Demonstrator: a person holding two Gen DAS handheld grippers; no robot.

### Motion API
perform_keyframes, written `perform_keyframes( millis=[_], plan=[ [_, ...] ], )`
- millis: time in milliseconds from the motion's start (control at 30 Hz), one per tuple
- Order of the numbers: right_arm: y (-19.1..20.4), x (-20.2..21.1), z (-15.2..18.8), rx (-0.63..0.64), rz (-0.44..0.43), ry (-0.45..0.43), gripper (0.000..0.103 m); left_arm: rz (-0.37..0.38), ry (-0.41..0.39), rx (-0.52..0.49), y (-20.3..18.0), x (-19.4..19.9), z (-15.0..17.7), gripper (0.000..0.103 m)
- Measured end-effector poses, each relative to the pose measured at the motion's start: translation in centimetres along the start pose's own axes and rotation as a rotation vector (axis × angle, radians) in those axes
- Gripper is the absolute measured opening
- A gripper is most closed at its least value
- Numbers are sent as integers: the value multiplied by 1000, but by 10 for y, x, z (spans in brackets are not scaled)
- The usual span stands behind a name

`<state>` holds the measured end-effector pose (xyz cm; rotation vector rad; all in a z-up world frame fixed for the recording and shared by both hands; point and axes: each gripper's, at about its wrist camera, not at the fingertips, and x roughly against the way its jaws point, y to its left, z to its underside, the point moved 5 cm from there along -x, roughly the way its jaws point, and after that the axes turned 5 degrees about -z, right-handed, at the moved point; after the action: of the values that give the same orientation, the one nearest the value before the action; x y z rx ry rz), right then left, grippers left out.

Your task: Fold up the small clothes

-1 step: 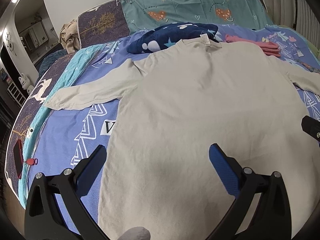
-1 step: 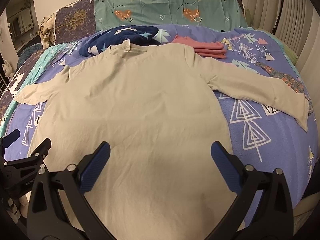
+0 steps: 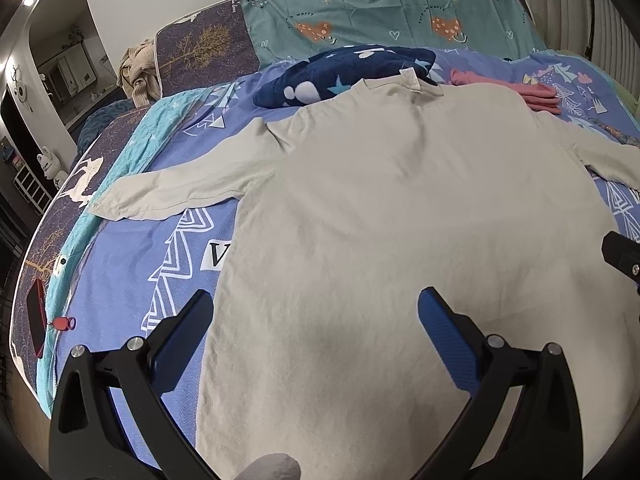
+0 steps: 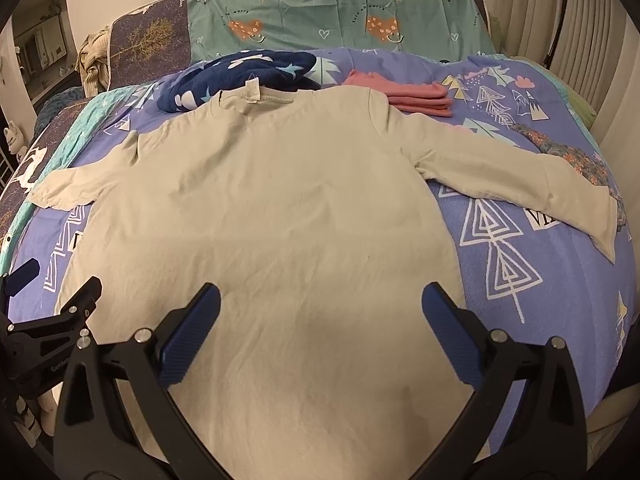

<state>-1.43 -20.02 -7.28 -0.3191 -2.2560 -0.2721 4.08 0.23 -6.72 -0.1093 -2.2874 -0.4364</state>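
Beige shirt (image 3: 400, 220) is spread flat on bed (image 4: 540, 280), collar at 12 o'clock; L claw (image 3: 316, 320) and R claw (image 4: 320, 316) are held released above hem, nothing gripped; pink stack (image 4: 416, 98) is seen at 1 o'clock.

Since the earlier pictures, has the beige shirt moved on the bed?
No. The beige shirt lies flat with its collar by the navy blanket and pink stack, as before.

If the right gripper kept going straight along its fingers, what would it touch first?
Most likely the beige long-sleeved shirt spread flat on the bed. The right gripper is open and empty, pointing over the shirt's lower body toward the collar. How high it hangs above the cloth is unclear.
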Motion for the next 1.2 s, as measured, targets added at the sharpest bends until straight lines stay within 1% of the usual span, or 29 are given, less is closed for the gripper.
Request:
perform_keyframes(
  millis=[700,1200],
  plan=[
    [4,-5,4,-4,2,16,101,15,1,15,3,1,1,102],
    [12,-7,4,18,14,27,101,37,10,39,14,-4,5,102]
  ],
)
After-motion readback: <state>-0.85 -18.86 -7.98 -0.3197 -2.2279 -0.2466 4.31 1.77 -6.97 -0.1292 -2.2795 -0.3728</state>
